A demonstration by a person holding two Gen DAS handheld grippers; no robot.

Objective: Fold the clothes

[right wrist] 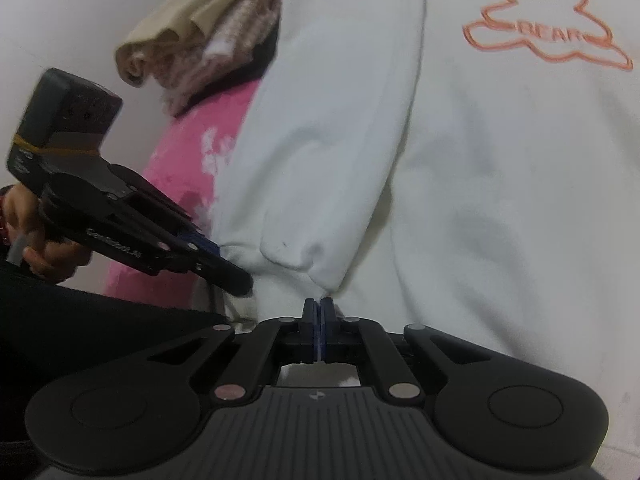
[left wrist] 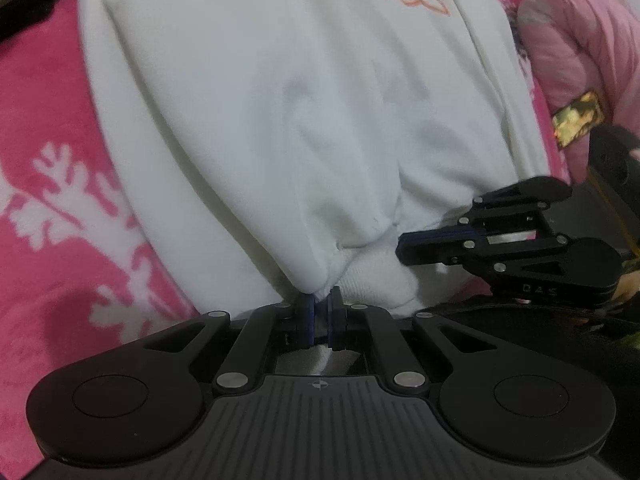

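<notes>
Left wrist view shows the pink blanket point(left wrist: 52, 184) with its white leaf pattern spread under everything, most likely on a bed, and on it lies the white sweatshirt point(left wrist: 280, 112), front up, with an orange bear outline point(right wrist: 548, 28) printed on the chest. Its bottom edge is drawn toward both cameras, and one sleeve point(right wrist: 332, 152) lies folded in over the body. A loose heap of other clothes point(right wrist: 208, 36), beige and pink knit, sits just beyond the sweatshirt's far side, and a pink quilted garment point(left wrist: 580, 60) is on the opposite side. The left claw point(left wrist: 319, 312) is clenched on a bunched bit of the hem, cloth visibly pinched between its blue pads. The right claw point(right wrist: 319, 312) is also pressed together near the sleeve cuff and hem; a small point of white cloth meets its tips, so it appears to be grasping the sweatshirt, though how much fabric it has is hard to tell. That thin bite is the main risk: if the hem is lifted and carried toward the collar, the cloth could slip out on that side and the fold would land crooked. The two claws are also near each other, so the outer parts of the hem may sag and drag, and the folded sleeve could fall open during the lift. A long swing might also catch the heap nearby
</notes>
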